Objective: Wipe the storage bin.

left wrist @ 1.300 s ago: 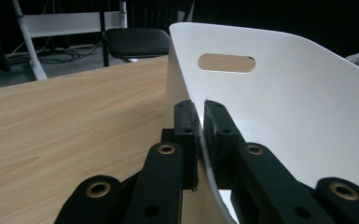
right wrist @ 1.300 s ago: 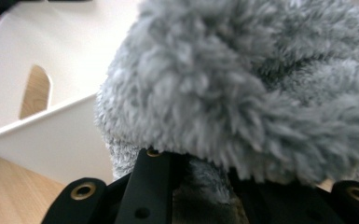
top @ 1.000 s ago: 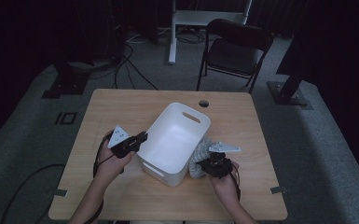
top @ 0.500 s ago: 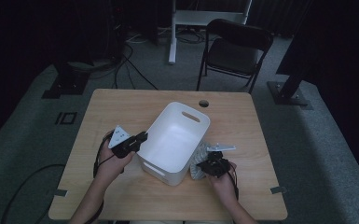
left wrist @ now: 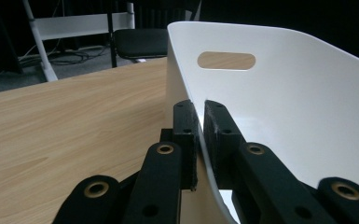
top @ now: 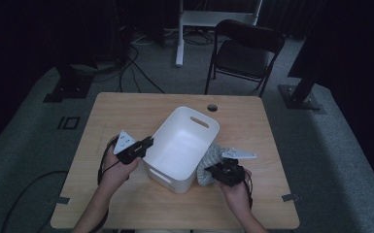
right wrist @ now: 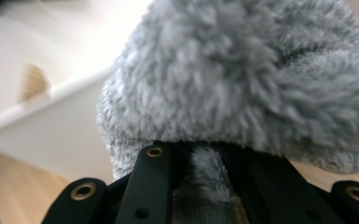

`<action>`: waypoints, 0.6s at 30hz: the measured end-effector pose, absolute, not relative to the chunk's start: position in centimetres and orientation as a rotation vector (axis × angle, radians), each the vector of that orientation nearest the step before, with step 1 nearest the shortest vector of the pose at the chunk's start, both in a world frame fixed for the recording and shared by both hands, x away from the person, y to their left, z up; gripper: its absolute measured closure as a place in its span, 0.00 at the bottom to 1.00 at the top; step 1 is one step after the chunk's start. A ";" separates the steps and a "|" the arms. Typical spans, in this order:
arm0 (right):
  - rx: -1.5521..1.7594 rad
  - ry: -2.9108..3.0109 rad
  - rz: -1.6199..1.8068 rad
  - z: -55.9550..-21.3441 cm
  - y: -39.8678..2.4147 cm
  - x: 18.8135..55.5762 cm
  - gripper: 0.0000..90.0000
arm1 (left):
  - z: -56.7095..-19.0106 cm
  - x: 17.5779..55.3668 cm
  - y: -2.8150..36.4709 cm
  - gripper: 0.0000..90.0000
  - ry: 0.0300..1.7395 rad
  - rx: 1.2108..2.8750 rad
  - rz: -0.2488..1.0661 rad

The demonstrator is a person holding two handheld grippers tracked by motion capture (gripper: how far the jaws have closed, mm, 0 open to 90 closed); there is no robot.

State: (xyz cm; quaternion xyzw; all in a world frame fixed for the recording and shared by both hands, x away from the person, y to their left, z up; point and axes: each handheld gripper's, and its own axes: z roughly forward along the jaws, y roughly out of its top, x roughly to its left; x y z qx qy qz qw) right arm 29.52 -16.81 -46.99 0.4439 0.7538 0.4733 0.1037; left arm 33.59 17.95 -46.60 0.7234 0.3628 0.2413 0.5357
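The left gripper (left wrist: 199,126) view shows its fingers pinching the tub (left wrist: 279,102) wall between them; the right gripper (right wrist: 205,163) view shows fingers clamping a towel (right wrist: 242,79), their tips buried in fluff.

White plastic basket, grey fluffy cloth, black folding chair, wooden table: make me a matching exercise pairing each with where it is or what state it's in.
Things:
1. white plastic basket
2. grey fluffy cloth
3. black folding chair
4. round hole in the wooden table

Places or states:
A. on the floor beyond the table
B. rim pinched by the left gripper
C. near the table's far edge
D. clamped in the right gripper, beside the basket

Pairs: 1-B, 2-D, 3-A, 4-C
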 end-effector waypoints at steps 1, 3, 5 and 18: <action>1.299 2.216 1.407 -46.7 -16.7 29.2 0.86 | -46.6 33.6 17.9 0.93 0.865 1.724 0.574; 1.264 2.210 1.411 -46.1 -16.4 28.6 0.86 | -46.6 33.6 17.9 0.93 0.866 1.725 0.574; 1.244 2.210 1.393 -46.2 -16.2 28.6 0.86 | -46.6 33.6 17.9 0.94 0.861 1.723 0.561; 1.321 2.269 1.284 -49.0 -15.8 30.4 0.86 | -46.6 33.5 17.9 0.93 0.853 1.723 0.572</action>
